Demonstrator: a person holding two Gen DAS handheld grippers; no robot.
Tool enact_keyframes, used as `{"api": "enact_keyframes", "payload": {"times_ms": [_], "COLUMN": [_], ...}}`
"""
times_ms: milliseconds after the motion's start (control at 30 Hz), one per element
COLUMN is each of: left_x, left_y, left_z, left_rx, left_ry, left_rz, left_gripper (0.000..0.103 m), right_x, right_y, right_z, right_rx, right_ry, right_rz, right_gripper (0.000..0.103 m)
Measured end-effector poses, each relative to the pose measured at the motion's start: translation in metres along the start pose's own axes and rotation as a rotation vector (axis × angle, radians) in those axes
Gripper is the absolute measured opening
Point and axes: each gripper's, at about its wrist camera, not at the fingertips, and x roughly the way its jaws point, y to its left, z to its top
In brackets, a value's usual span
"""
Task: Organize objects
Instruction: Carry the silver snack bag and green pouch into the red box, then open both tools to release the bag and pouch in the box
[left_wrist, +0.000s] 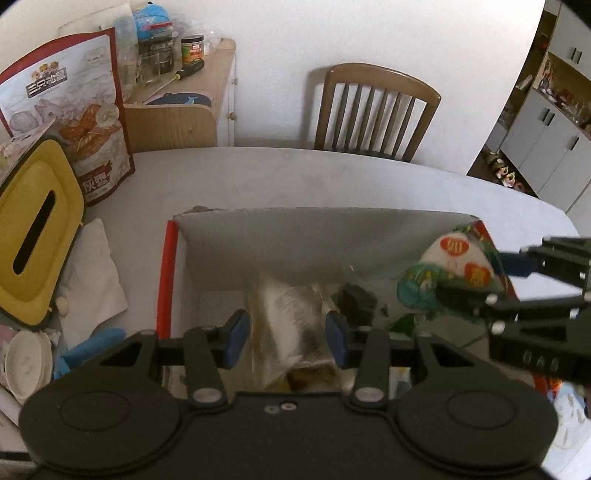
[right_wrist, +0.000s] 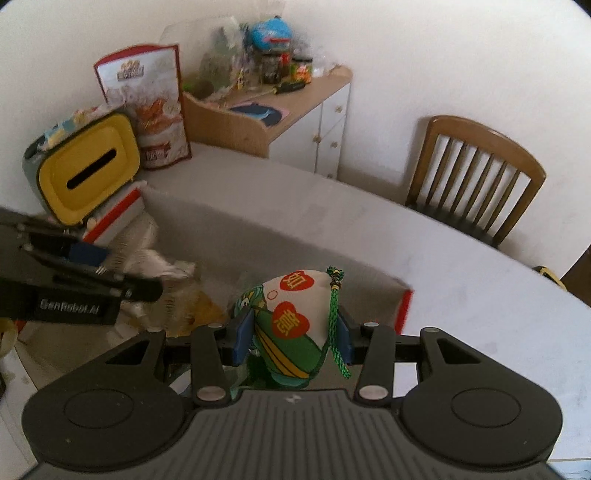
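Our left gripper (left_wrist: 288, 339) clasps a clear packet (left_wrist: 286, 317); our right gripper (right_wrist: 291, 338) clasps the zongzi-shaped pouch (right_wrist: 291, 321). Both hang directly above the open box (left_wrist: 314, 236).

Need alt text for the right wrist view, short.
The right gripper is shut on a green and white zongzi-shaped pouch with red hearts and a green cord, held over an open cardboard box on a white table. The left gripper enters from the left holding a clear bag; a yellow tissue box and wooden chair stand behind.
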Motion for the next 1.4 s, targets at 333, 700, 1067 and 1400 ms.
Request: {"api": "enact_keyframes", "payload": {"times_ms": [333, 700, 1067, 1400], "left_x": [0.016, 0.016, -0.003, -0.043], "left_y": [0.008, 0.002, -0.003, -0.026], "left_z": [0.002, -0.005, -0.011, -0.016], "left_rx": [-0.001, 0.025, 0.021, 0.033], "left_ry": [0.015, 0.012, 0.003, -0.05], "left_rz": [0.019, 0.042, 0.036, -0.019], "left_gripper": [0.043, 0.047, 0.05, 0.055], "right_x": [0.023, 0.028, -0.004, -0.056], "right_y": [0.009, 0.013, 0.002, -0.007], "right_z": [-0.007, -0.016, -0.023, -0.03], "right_rx": [-0.005, -0.042, 0.005, 0.065], "right_ry": [0.06, 0.11, 0.085, 0.007], "right_rz": [0.014, -0.002, 0.018, 0.019], "right_gripper": [0.046, 0.055, 0.067, 0.067]}}
